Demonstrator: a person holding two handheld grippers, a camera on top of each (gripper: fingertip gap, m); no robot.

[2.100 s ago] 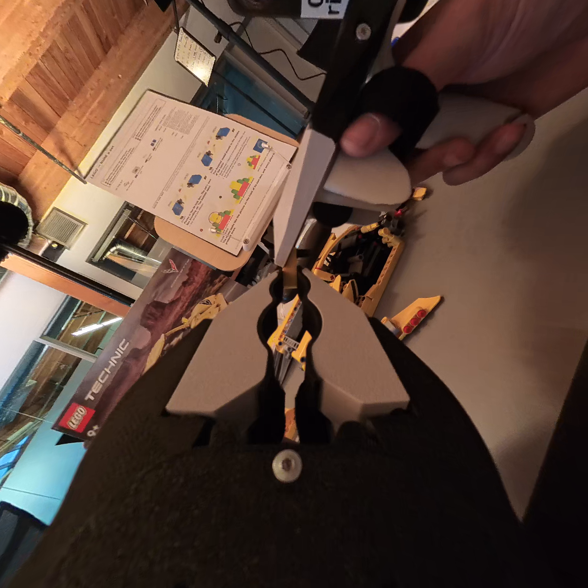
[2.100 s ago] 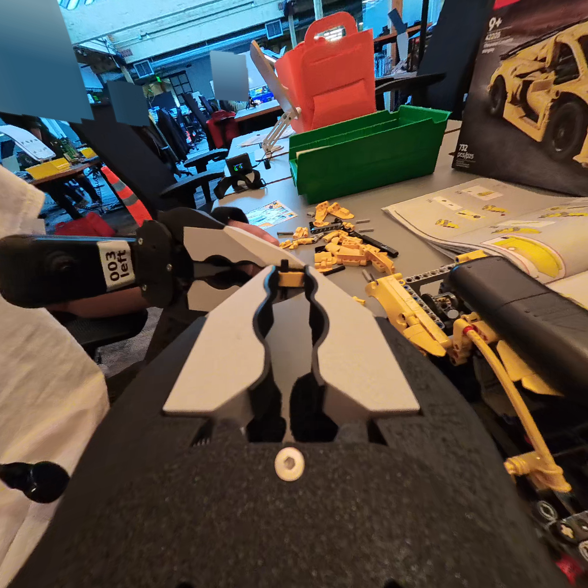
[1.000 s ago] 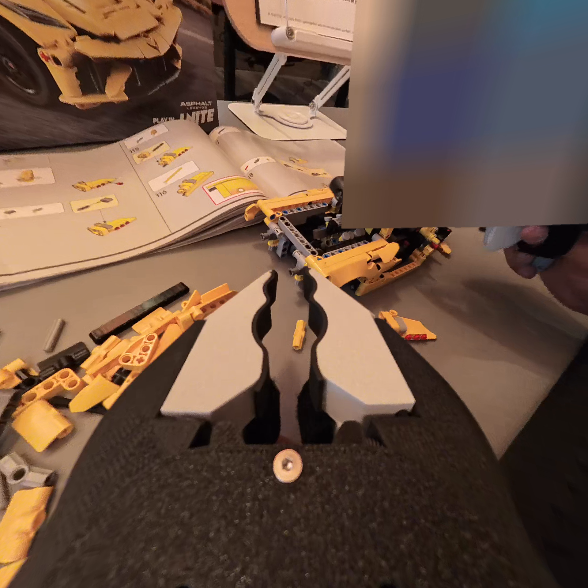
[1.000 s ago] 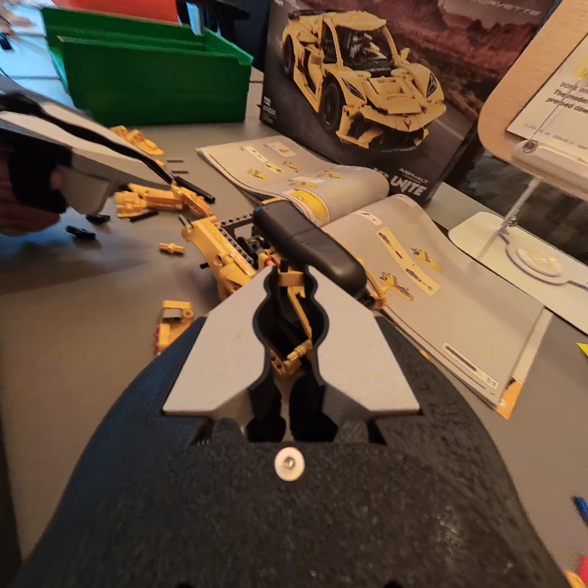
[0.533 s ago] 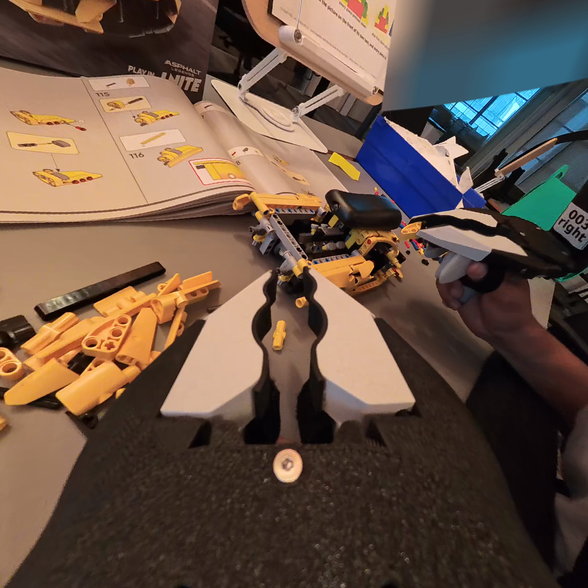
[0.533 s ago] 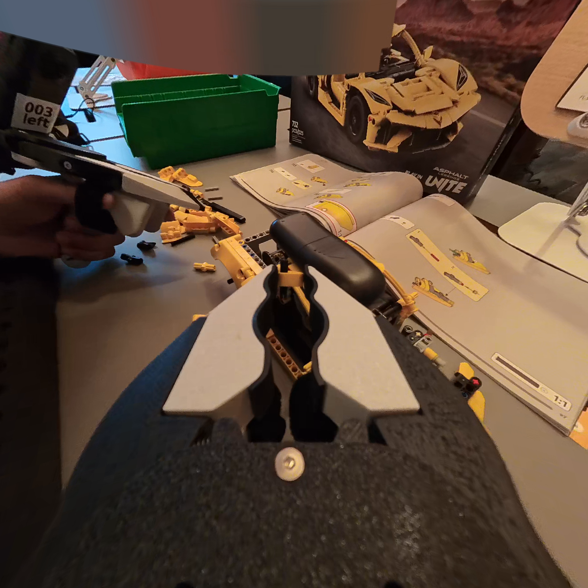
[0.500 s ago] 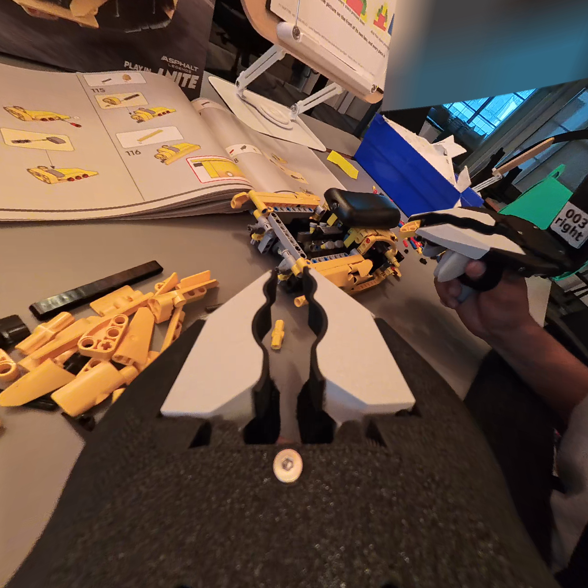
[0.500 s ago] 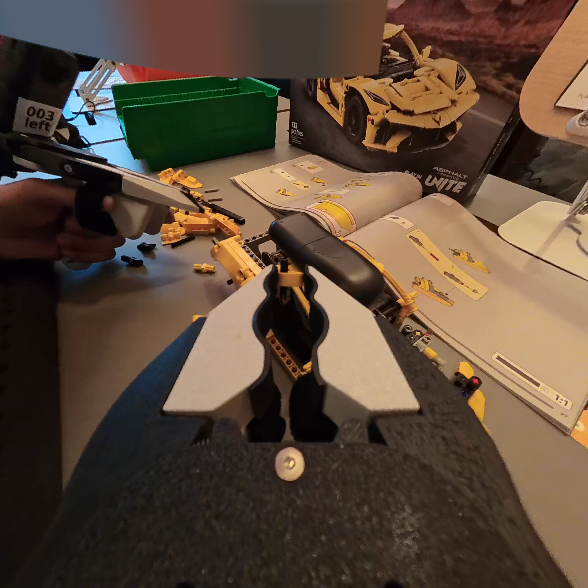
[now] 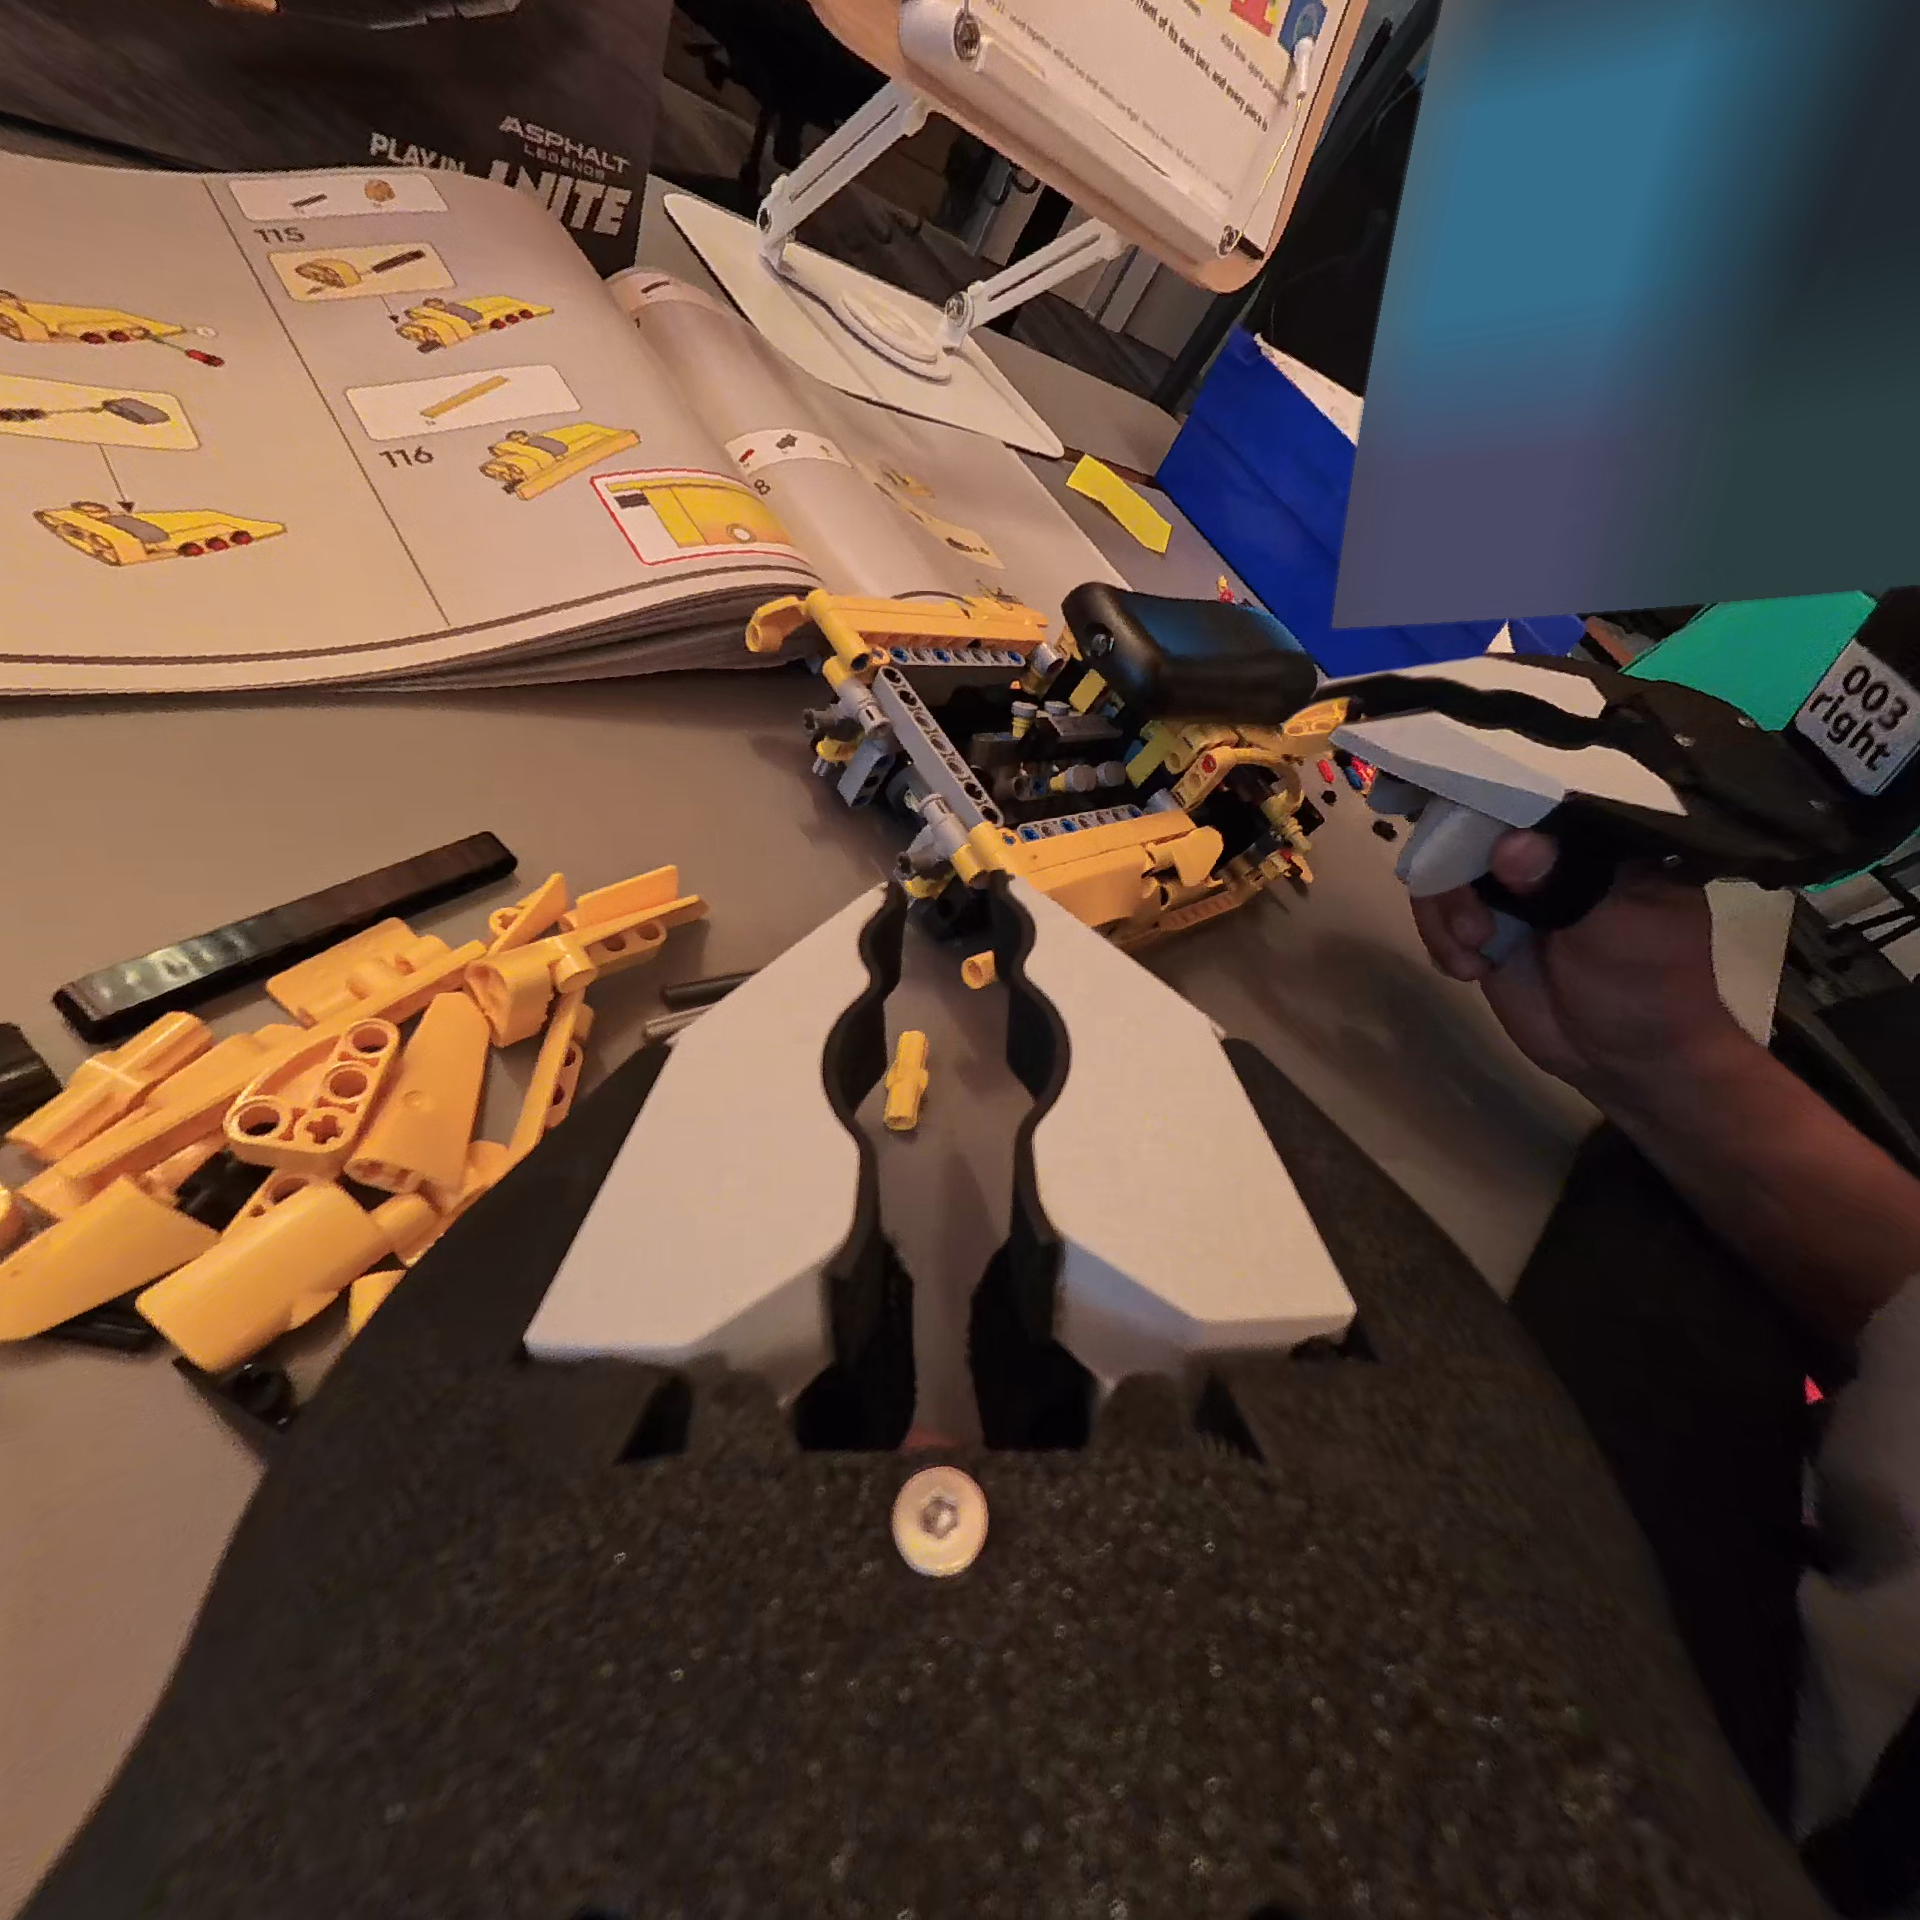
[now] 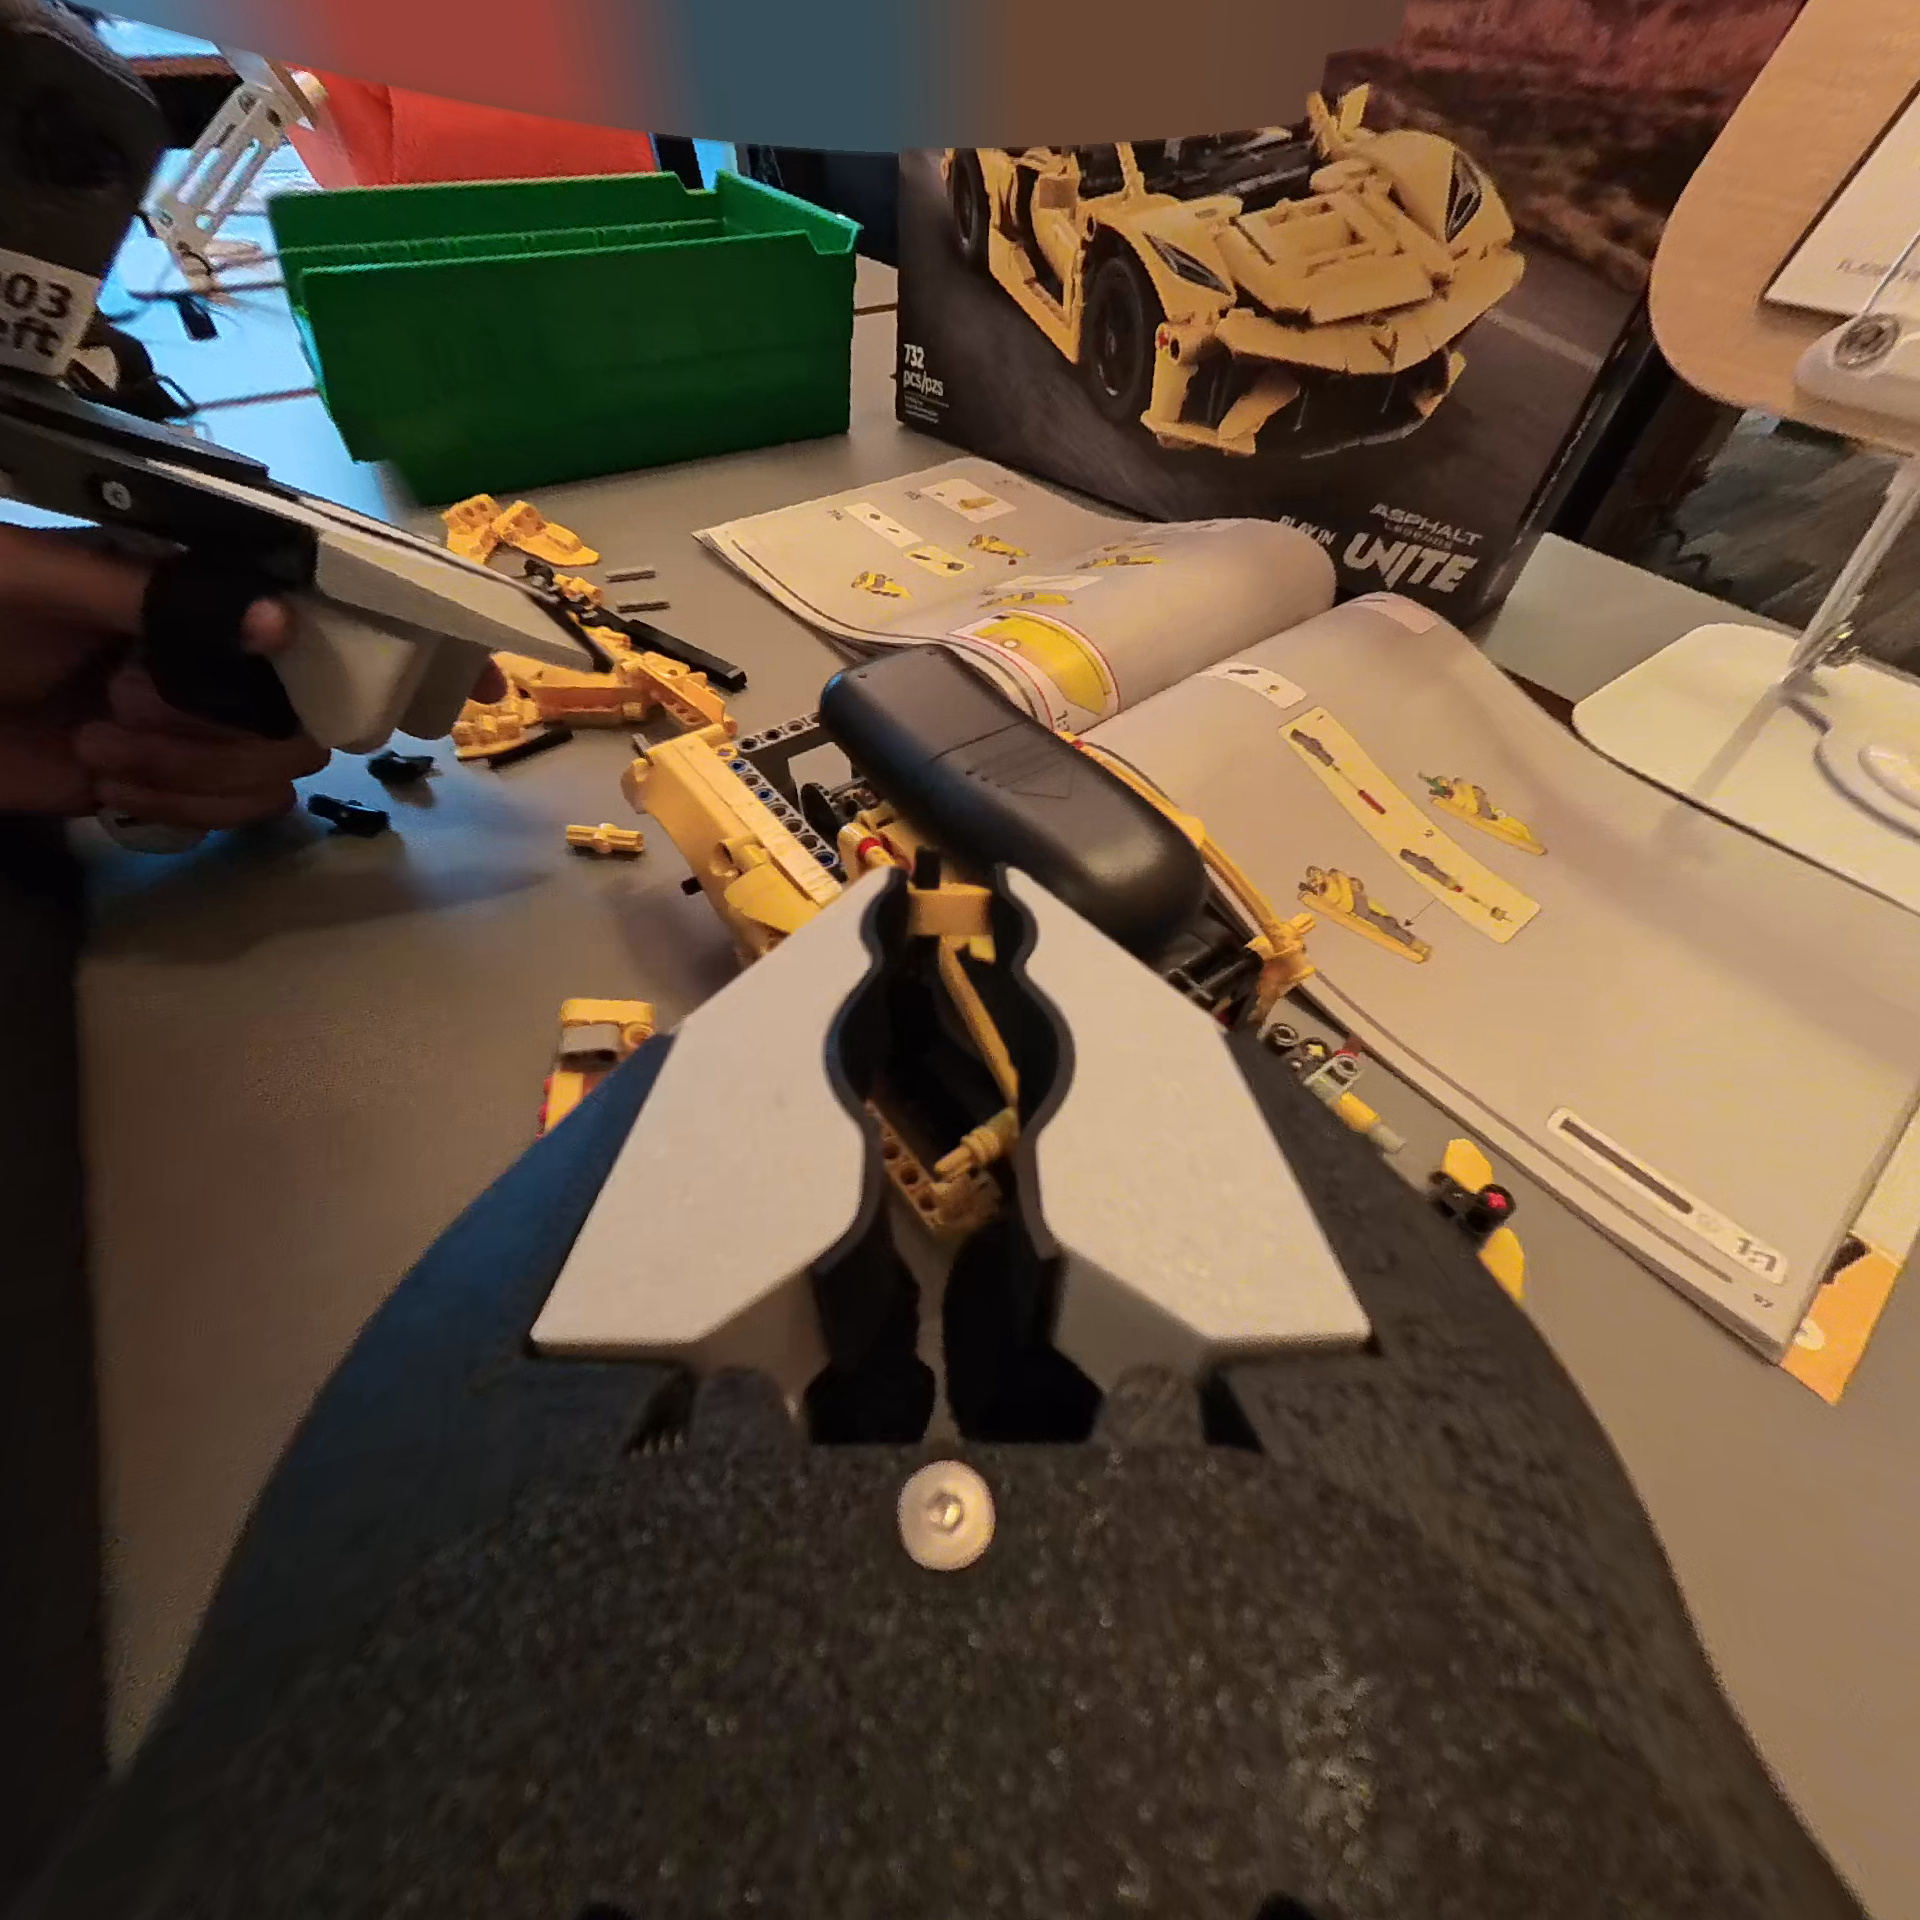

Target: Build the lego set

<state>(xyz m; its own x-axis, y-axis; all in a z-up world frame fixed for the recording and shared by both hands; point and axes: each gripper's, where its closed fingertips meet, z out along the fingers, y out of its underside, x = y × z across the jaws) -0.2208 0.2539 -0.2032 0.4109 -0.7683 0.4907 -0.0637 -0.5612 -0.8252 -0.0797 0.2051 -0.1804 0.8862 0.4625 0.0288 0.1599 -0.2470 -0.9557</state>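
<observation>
Left gripper [image 9: 943, 904] hovers parted and empty above the yellow pin [image 9: 906, 1077]; lower squarely and pinch its middle, while the right gripper [image 10: 945, 899], clamped on a small yellow piece [image 10: 948, 912], waits by the chassis [image 10: 727, 821].

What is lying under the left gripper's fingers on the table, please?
Between the left gripper's fingers, a small yellow connector pin lies loose on the grey table. Whatever sits beneath the finger pads themselves is covered.

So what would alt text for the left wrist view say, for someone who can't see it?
An open left gripper hovers over a grey table, a small yellow connector pin lying between its fingers. Ahead sits a half-built yellow and black car model, with loose yellow parts to the left and an open instruction booklet behind.
</observation>
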